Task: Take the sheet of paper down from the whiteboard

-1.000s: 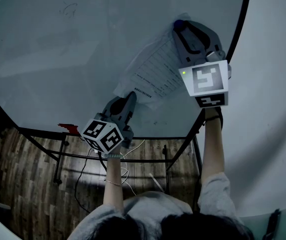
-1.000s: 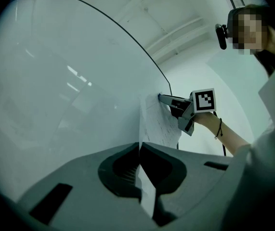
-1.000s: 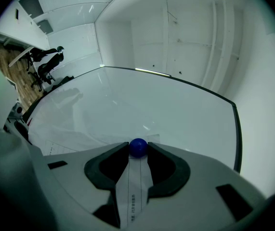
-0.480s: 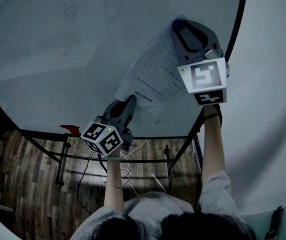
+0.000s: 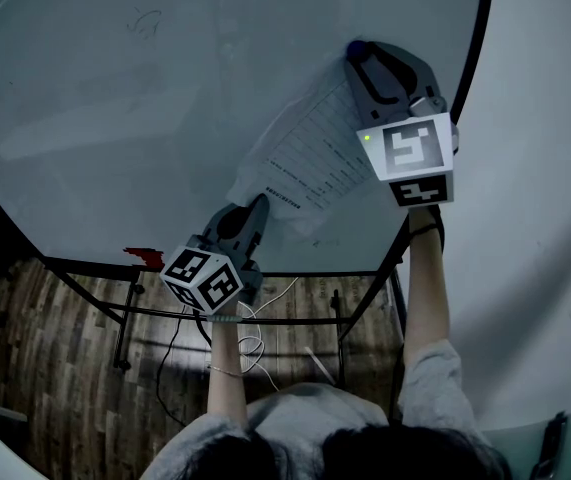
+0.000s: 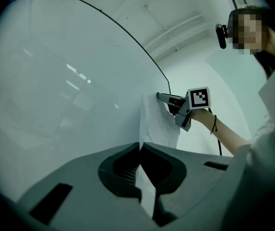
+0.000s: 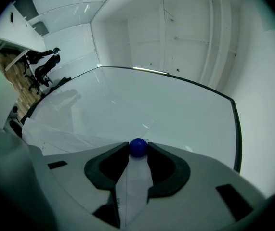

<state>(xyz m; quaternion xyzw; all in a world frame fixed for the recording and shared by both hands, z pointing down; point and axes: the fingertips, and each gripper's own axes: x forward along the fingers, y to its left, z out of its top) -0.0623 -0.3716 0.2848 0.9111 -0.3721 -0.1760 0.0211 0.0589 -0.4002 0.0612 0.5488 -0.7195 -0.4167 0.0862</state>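
On whiteboard (image 5: 115, 98), sheet of paper (image 5: 305, 158) hangs, top corner pinned under blue magnet (image 7: 137, 147). Left gripper (image 6: 139, 146) jaws pinched together on sheet's lower corner. Right gripper (image 5: 363, 60) jaws clamped on magnet. Step in hand, as judged: freeing pin. Next move likely calls for pulling magnet straight off, then drawing sheet clear without tearing.

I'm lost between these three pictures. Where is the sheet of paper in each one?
Head view: sheet of paper, centre-right, slanted on the whiteboard.
Left gripper view: centre, rising from the shut jaws of the left gripper.
Right gripper view: bottom centre, below the blue magnet that the right gripper pinches.
Shared landmark: the whiteboard.
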